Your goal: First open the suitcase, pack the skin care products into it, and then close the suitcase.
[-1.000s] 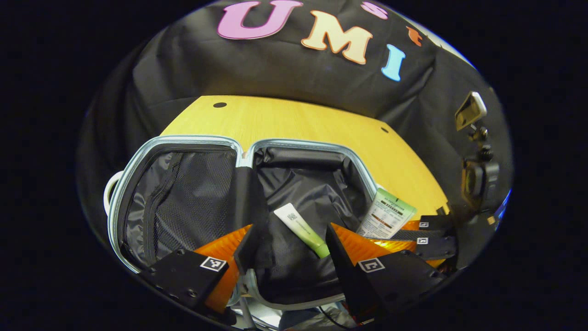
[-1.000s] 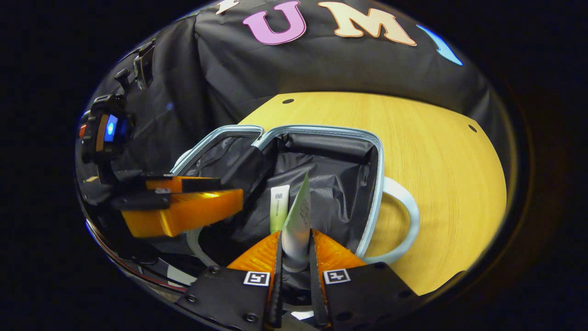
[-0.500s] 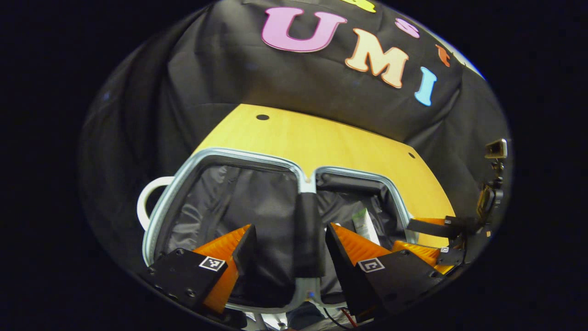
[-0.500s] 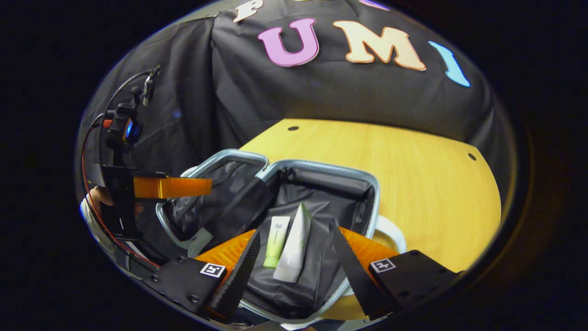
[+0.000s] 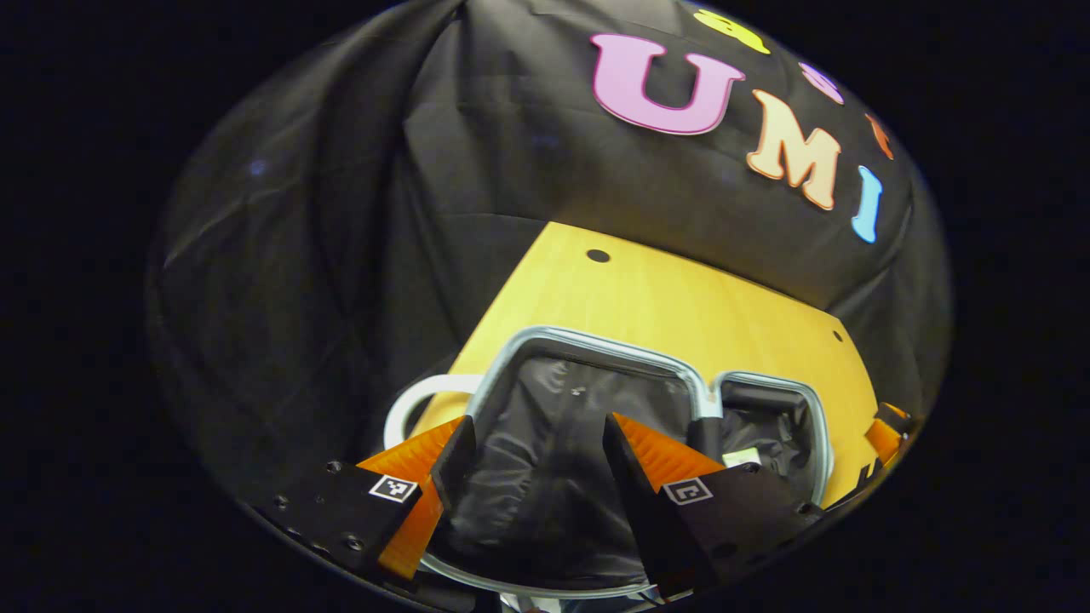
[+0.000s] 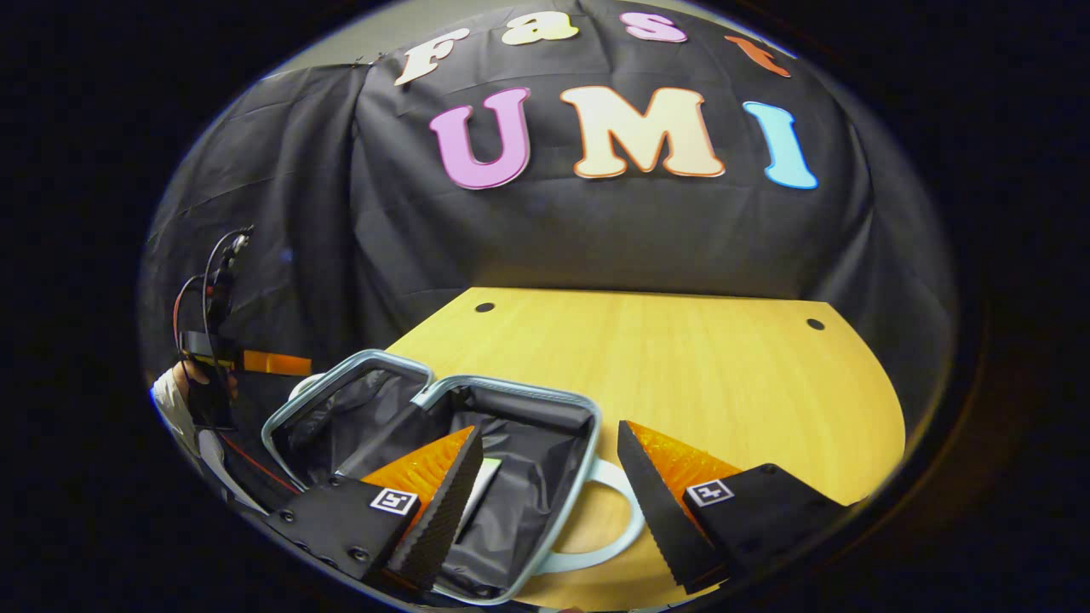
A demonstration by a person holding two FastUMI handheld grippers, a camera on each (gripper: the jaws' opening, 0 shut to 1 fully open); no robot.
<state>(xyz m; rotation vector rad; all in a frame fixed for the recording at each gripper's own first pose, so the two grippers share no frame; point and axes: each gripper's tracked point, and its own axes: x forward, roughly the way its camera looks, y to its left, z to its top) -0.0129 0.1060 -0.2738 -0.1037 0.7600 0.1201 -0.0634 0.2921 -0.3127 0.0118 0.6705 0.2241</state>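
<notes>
The suitcase (image 5: 596,339) lies open on the wooden table, with pale grey rims and black lining. My left gripper (image 5: 536,420) hovers open over its left half, nothing between the fingers. A pale end of a skin care tube (image 5: 741,457) peeks out of the right half. In the right gripper view the suitcase (image 6: 511,390) sits low at left and a strip of a tube (image 6: 481,477) shows inside it beside my finger. My right gripper (image 6: 547,427) is open and empty, above the case's right edge and its white handle (image 6: 626,528).
The wooden table (image 6: 681,366) stretches bare to the right and behind the case. The other white handle (image 5: 409,400) juts from the case's left side. The left gripper (image 6: 264,362) and the hand (image 6: 183,387) holding it show at far left.
My right gripper opened, left the white tube in the case beside the green one, and drew back and up. My left gripper swung left, from the right half to over the left half.
</notes>
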